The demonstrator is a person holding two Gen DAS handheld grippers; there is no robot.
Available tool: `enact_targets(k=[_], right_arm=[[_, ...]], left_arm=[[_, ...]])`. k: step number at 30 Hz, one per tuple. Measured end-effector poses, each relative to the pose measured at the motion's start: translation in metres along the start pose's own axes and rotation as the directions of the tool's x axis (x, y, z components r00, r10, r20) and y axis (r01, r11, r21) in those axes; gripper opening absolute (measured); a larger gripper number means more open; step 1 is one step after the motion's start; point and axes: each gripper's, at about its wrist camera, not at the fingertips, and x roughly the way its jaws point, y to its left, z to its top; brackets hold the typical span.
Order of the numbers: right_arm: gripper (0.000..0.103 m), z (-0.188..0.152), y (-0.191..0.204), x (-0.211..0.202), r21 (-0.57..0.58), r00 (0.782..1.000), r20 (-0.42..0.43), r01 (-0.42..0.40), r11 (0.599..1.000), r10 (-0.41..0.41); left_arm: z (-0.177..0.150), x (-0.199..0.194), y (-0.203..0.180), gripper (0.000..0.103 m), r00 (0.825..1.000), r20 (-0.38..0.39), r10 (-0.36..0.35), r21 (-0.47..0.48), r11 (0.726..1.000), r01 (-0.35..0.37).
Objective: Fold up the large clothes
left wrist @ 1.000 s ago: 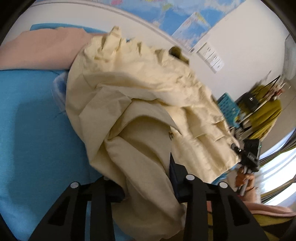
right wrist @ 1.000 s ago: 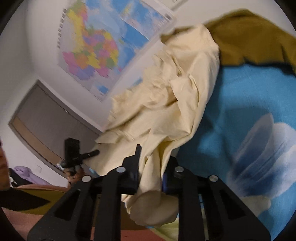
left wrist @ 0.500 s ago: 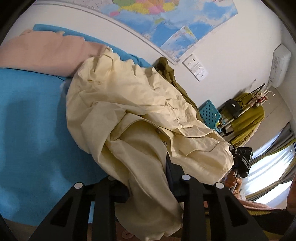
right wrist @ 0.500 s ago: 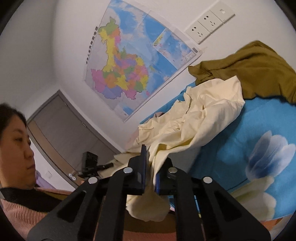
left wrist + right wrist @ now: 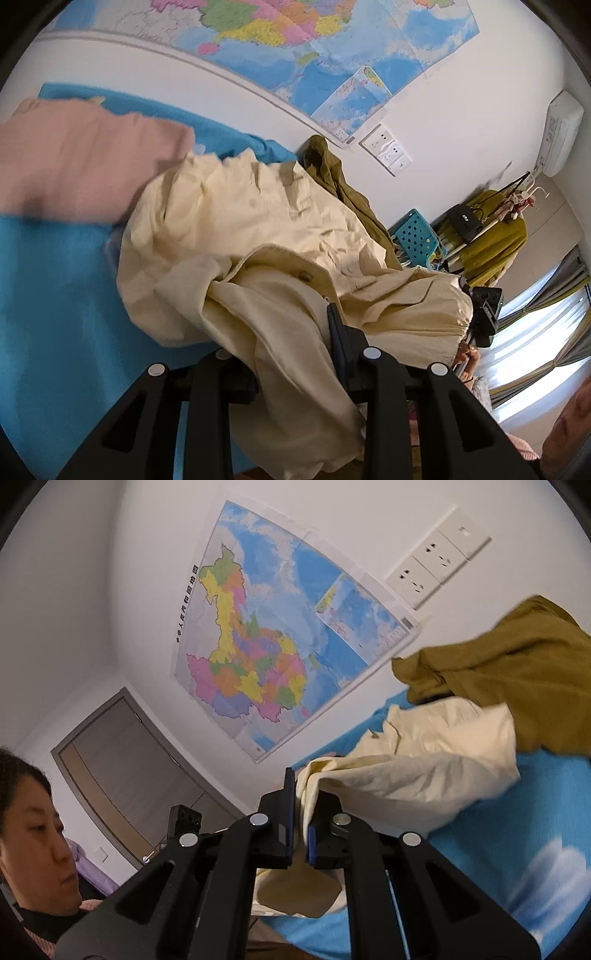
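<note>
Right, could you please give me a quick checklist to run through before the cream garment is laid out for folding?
1. Left gripper shut on the cream garment: ok.
2. Right gripper shut on it: ok.
3. Garment spread flat: not ok, it is bunched and creased.
4. Olive garment clear of it: not ok, they overlap in the right wrist view.
5. Pink cloth clear: cannot tell, it meets the cream edge.
6. Blue bedsheet free in front: ok.
</note>
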Motion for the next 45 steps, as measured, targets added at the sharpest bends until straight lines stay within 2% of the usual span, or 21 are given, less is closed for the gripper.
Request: enact_targets(k=[9,15,28,34,45], right_arm=[[0.005,0.048,-0.026,0.033,0.048,0.999,0.021,0.043,0.998,-0.044],[0.005,0.068,-0.043,0.055,0.079,0.996,0.005,0.088,0.993,-0.088],[0.005,0.097,-0.075,0.097,0.124,0.983,-0.042,0.182,0.975,-0.178],[0.005,0.108,-0.091,0.117,0.132,0.969,-0.079,0.242,0.961,-0.233],[0.006,0.119,-0.127,0.149,0.17,0.936,-0.133,0.347,0.923,-0.327]], left_arm=[[0.062,0.012,-0.011,0.029,0.998,-0.013,0.055,0.053,0.997,-0.054],[0.095,0.026,-0.01,0.029,0.996,-0.018,0.088,0.046,0.995,-0.087],[0.143,0.058,0.008,0.029,0.981,-0.044,0.187,0.015,0.982,-0.187],[0.162,0.078,0.026,0.029,0.971,-0.08,0.227,-0.031,0.973,-0.23],[0.187,0.116,0.049,0.029,0.945,-0.127,0.301,-0.054,0.949,-0.31]])
